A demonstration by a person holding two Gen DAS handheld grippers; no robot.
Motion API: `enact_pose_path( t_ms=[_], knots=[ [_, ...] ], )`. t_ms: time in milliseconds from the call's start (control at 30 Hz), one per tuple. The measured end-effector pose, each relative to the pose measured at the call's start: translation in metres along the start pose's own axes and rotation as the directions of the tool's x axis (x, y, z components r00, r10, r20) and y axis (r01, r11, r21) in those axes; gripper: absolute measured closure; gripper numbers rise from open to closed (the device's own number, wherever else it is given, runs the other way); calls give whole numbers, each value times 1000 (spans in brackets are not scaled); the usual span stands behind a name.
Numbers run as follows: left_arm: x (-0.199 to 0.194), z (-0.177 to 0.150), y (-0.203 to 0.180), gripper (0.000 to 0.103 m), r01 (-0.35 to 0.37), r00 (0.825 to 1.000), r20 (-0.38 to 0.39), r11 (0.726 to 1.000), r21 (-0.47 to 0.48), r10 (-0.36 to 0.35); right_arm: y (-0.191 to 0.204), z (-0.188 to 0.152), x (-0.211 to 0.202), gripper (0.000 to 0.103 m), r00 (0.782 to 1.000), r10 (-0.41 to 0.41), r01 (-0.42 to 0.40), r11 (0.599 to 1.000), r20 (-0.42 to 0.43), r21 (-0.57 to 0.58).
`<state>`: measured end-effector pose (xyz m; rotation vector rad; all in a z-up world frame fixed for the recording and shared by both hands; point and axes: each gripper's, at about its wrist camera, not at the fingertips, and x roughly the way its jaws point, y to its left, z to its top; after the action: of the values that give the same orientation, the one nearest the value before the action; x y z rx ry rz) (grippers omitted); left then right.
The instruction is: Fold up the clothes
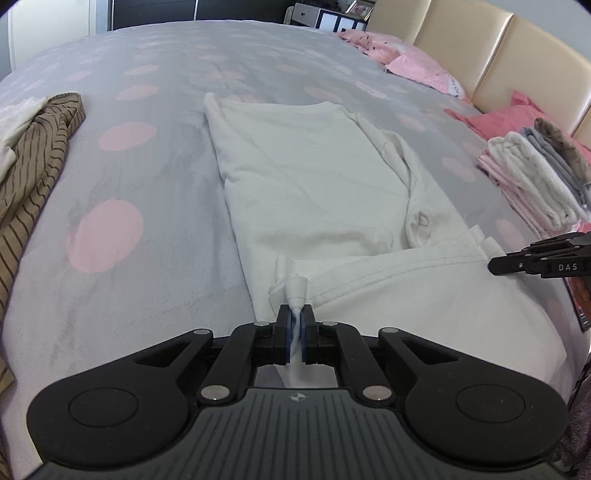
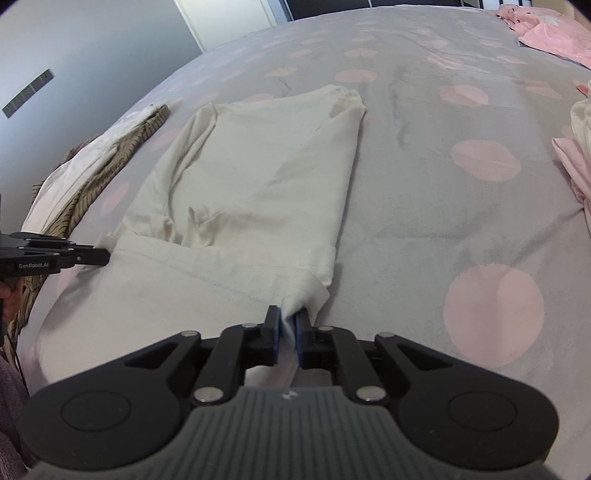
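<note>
Left wrist: my left tongs (image 1: pixel 295 314) and right tongs (image 2: pixel 286 317) each pinch a hem corner; the shirt (image 1: pixel 314 177) runs lengthwise toward 12 o'clock.

- A bed (image 1: pixel 155 229) fills the scene, grey cover dotted with pink circles.
- Cream padded headboard (image 1: pixel 491 48) runs along the right.
- White drawer unit (image 1: pixel 325 16) stands beyond the bed.
- Pale grey wall (image 2: pixel 92 48) catches soft, even light.
</note>
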<state>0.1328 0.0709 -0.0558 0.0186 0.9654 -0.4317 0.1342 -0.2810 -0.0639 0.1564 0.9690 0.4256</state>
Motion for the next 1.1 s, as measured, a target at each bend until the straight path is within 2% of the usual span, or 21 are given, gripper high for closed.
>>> enact_pose_path(
  t_ms=[67, 267, 400, 567, 667, 800, 900, 1000, 1100],
  knots=[
    [-6, -1, -3, 88, -31, 999, 17, 999, 13, 31, -1, 1, -7, 72, 999, -39, 39, 999, 13, 13],
    [-45, -9, -23, 85, -139, 985, 116, 985, 101, 127, 12, -11, -47, 72, 991, -85, 88, 996, 107, -29],
    [-75, -31, -54, 85, -109, 982, 171, 975, 194, 75, 51, -40, -66, 72, 981, -112, 138, 977, 160, -164],
    [-87, -70, -92, 92, -105, 981, 183, 963, 249, 59, 97, -80, -76, 73, 964, -152, 201, 955, 218, -220],
    [-81, -88, -110, 93, -108, 984, 164, 961, 256, 67, 122, -99, -71, 73, 953, -179, 242, 935, 244, -259],
    [-68, -102, -118, 95, -116, 990, 113, 957, 267, 89, 134, -114, -56, 73, 960, -192, 244, 932, 205, -268],
    [-59, -109, -109, 97, -101, 994, 71, 959, 263, 86, 126, -127, -40, 76, 965, -221, 254, 923, 143, -287],
    [-53, -117, -95, 99, -70, 997, 46, 970, 234, 60, 113, -131, -40, 76, 971, -194, 225, 934, 137, -276],
    [-58, -118, -89, 103, -72, 997, 36, 972, 224, 66, 106, -131, -45, 76, 974, -185, 215, 942, 132, -258]
  ],
)
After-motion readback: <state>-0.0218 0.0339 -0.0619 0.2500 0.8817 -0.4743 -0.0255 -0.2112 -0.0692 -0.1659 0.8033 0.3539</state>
